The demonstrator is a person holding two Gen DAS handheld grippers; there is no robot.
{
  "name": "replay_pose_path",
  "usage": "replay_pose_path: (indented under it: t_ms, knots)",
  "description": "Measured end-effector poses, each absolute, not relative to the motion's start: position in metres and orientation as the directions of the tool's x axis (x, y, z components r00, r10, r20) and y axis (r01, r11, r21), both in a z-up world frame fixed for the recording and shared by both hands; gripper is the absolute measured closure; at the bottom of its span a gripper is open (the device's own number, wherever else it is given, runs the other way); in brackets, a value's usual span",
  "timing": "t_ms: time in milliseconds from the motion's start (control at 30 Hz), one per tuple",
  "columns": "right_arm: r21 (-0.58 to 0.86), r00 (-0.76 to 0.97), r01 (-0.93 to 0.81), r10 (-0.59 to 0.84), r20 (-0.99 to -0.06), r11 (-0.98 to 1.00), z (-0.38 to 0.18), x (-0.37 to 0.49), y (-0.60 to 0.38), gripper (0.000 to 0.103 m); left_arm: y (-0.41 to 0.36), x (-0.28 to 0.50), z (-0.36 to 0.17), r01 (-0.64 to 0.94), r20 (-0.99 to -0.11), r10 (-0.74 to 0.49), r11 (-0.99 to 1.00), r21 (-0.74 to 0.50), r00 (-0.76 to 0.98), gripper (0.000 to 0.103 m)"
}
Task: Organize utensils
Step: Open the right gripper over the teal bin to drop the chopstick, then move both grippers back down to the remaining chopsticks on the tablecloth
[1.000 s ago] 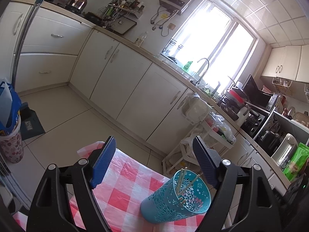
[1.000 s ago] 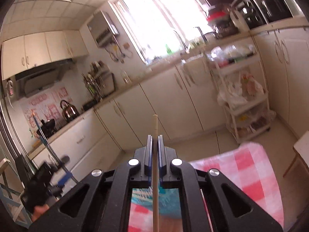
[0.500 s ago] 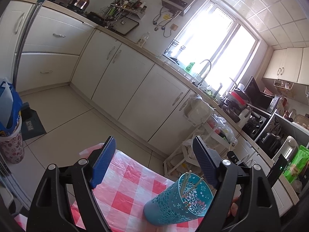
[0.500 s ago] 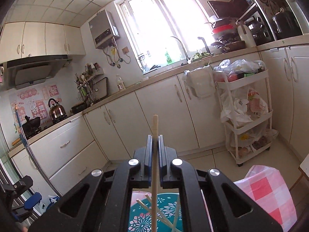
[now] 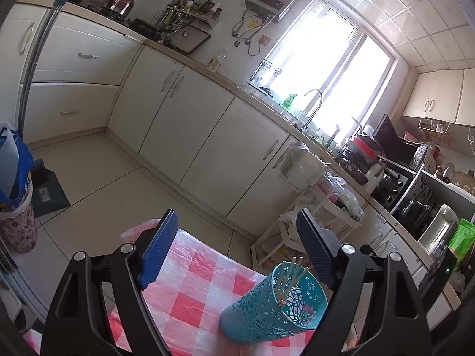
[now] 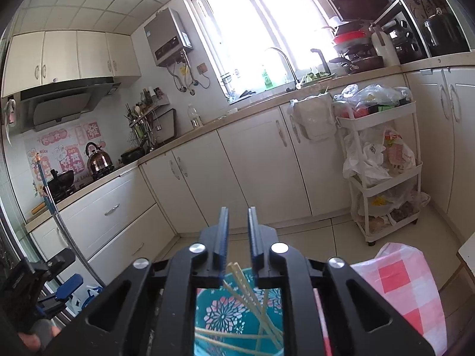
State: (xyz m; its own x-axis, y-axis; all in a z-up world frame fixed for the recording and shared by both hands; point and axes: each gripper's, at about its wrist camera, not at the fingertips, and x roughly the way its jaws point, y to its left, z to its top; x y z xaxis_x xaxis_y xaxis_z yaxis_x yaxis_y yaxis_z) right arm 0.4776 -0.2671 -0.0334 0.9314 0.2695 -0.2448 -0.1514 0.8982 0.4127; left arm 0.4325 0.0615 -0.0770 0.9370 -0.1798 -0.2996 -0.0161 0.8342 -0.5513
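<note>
Risk: the chopsticks (image 6: 246, 293) leaned loosely in the teal perforated holder (image 5: 276, 308), so a sideways knock from either tool could tip it on the checked worktop (image 5: 196, 293). The right gripper (image 6: 237, 237) hovered above the holder, fingers opening with nothing between them. The left gripper (image 5: 237, 249) stood wide apart and empty, the holder below its right finger.

Daylight floods my kitchen through the window (image 5: 332, 68), which blows out to pure white glare in both views, while the cabinets (image 5: 190, 112) stay evenly bright and sharp, fisheye bending curves every straight line, and the corners fall to black vignette.
</note>
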Motion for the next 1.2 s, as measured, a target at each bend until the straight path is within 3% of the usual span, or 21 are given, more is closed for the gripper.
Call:
replay_pose_path:
  t_ms: [33, 133, 333, 467, 667, 967, 1200]
  knots:
    - [0.412, 0.927, -0.156, 0.277, -0.254, 0.898, -0.034, 0.469, -0.269, 0.075, 0.062, 0.433, -0.077, -0.016, -0.299, -0.180, 0.834, -0.551, 0.937, 0.025]
    - [0.393, 0.893, -0.163, 0.305, -0.330, 0.905, -0.049, 0.435, -0.272, 0.075, 0.061, 0.432, -0.077, -0.018, -0.302, -0.178, 0.835, -0.550, 0.937, 0.025]
    - [0.359, 0.685, -0.159, 0.365, -0.631, 0.919, -0.139, 0.398, -0.246, 0.075, 0.062, 0.428, -0.079, -0.022, -0.322, -0.171, 0.856, -0.516, 0.931, 0.024]
    - [0.331, 0.577, -0.141, 0.349, -0.739, 0.933, -0.188, 0.397, -0.227, 0.082, 0.060, 0.423, -0.083, -0.020, -0.360, -0.164, 0.890, -0.456, 0.918, 0.022]
    - [0.235, 0.528, -0.158, 0.283, -0.800, 0.959, -0.218, 0.398, -0.205, 0.083, 0.043, 0.412, -0.120, -0.024, -0.548, -0.156, 0.952, -0.306, 0.822, 0.022]
    - [0.083, 0.506, -0.214, 0.183, -0.843, 0.973, -0.221, 0.392, -0.207, 0.089, -0.027, 0.400, -0.183, 0.142, -0.745, -0.184, 0.982, -0.121, 0.641, 0.022]
    - [0.166, 0.467, -0.211, 0.249, -0.849, 0.963, -0.222, 0.387, -0.242, 0.091, -0.084, 0.381, -0.226, 0.307, -0.820, -0.185, 0.952, -0.012, 0.542, 0.022]
